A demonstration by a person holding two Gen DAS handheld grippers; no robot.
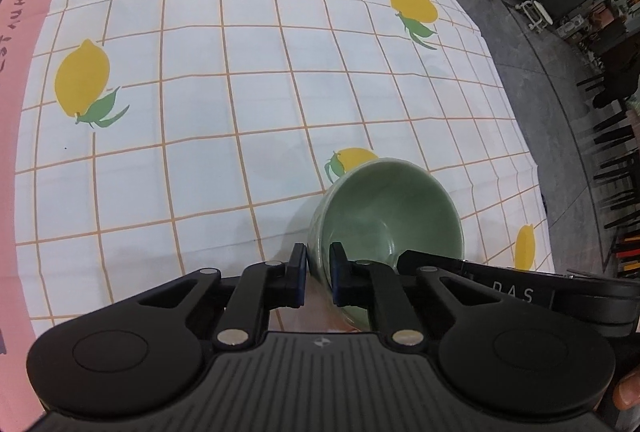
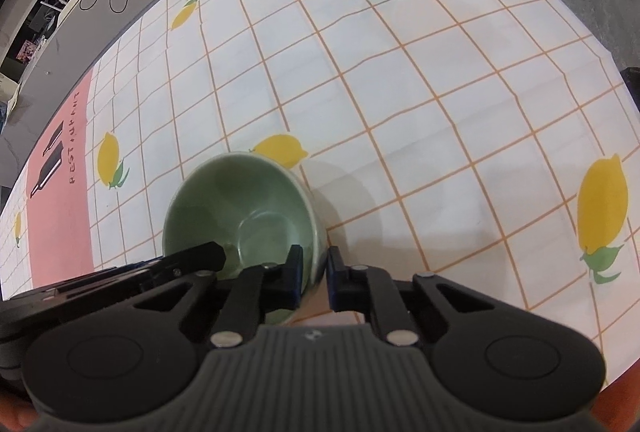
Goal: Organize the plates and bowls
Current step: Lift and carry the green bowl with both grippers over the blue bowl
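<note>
Both tongs grip one pale green bowl by opposite sides of its rim. The left gripper is pinched narrow on the rim wall, one finger inside the bowl and one outside; the right gripper does the same from the far side. So the bowl sits between the two tongs, just ahead of each, over the lemon-print tablecloth. Neither hand is nearer; any lift likely needs both moving together.

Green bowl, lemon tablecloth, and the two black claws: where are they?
green bowl (image 1: 384, 216), left wrist view, inner wall.
tablecloth (image 1: 200, 104), left wrist view, bare checked part.
left gripper (image 1: 318, 272), left wrist view, between fingertips.
right gripper (image 2: 315, 274), right wrist view, between fingertips.
</note>
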